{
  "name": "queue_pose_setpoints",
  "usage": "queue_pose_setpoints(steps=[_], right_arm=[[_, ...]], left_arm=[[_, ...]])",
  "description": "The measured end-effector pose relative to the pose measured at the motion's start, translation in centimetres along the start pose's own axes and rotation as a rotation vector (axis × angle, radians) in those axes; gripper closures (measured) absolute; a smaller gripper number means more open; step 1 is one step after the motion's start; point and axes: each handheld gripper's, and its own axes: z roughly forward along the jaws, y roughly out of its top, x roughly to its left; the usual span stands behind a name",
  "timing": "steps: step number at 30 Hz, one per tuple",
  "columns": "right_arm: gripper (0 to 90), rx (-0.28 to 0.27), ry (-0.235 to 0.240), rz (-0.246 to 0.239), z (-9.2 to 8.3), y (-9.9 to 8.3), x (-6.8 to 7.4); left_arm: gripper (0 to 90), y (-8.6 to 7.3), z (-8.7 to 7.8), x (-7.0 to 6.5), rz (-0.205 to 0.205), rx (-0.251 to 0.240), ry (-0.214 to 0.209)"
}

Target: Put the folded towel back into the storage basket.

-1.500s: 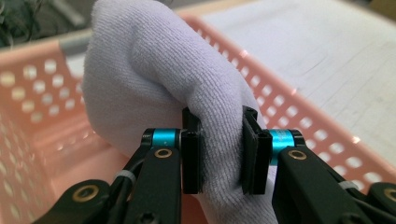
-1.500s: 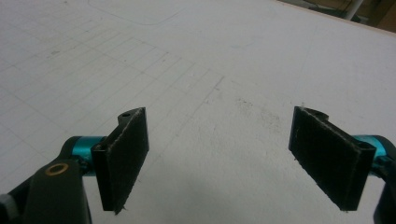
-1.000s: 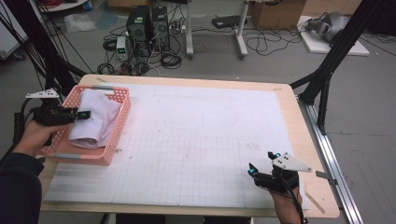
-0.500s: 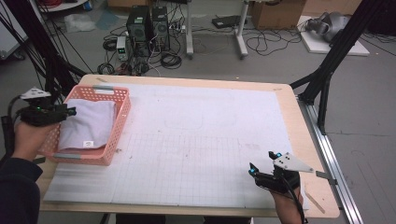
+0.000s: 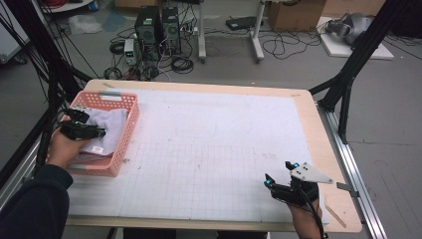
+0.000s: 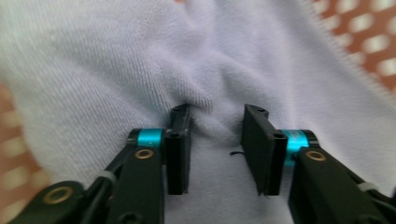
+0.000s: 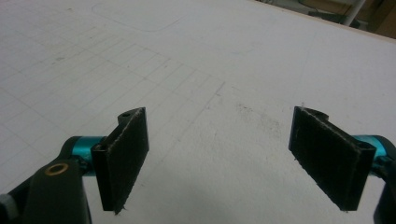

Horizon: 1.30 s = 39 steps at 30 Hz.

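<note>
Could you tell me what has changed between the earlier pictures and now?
The left gripper drew back to the basket's outer edge, then came down onto the pale cloth in the pink basket. Its jaws have just been closing, gathering a fold between them. The cloth, bunched at first, lies flatter. The right gripper stayed open over the table.

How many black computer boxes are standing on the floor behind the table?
2. The left computer tower and the right computer tower stand side by side on the floor beyond the table's far edge, among cables. Others may be hidden outside the picture.
</note>
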Motion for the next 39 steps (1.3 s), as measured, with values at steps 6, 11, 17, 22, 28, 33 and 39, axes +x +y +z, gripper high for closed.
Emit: queue_pose_setpoints(steps=[6,11,17,22,28,33,39], right_arm=[[18.9,0.0,0.0,0.005,-0.1,0.0,0.0],[18.8,-0.002,0.006,0.003,-0.1,0.1,0.0],[18.8,-0.001,0.009,0.001,0.1,0.2,0.1],[18.8,-0.007,0.016,0.004,0.1,0.2,0.1],[18.8,-0.01,0.025,0.011,0.2,0.2,0.1],[18.8,-0.005,0.039,0.017,0.5,0.2,0.2],[18.8,-0.007,0.048,0.019,0.7,0.2,0.1]], left_arm=[[44.2,0.1,-0.7,0.5,0.002,-0.022,0.17],[36.5,-0.4,-4.1,1.7,-0.073,-0.217,0.216],[27.5,-1.0,-6.8,-0.5,-0.054,-0.521,0.006],[21.0,-1.1,-6.9,-3.7,-0.026,-0.594,-0.116],[22.2,-1.0,-7.0,-7.0,0.025,-0.641,-0.199],[22.9,-0.8,-7.0,-10.3,0.075,-0.677,-0.275],[23.2,-1.7,-5.9,-15.5,0.145,-0.683,-0.385]])
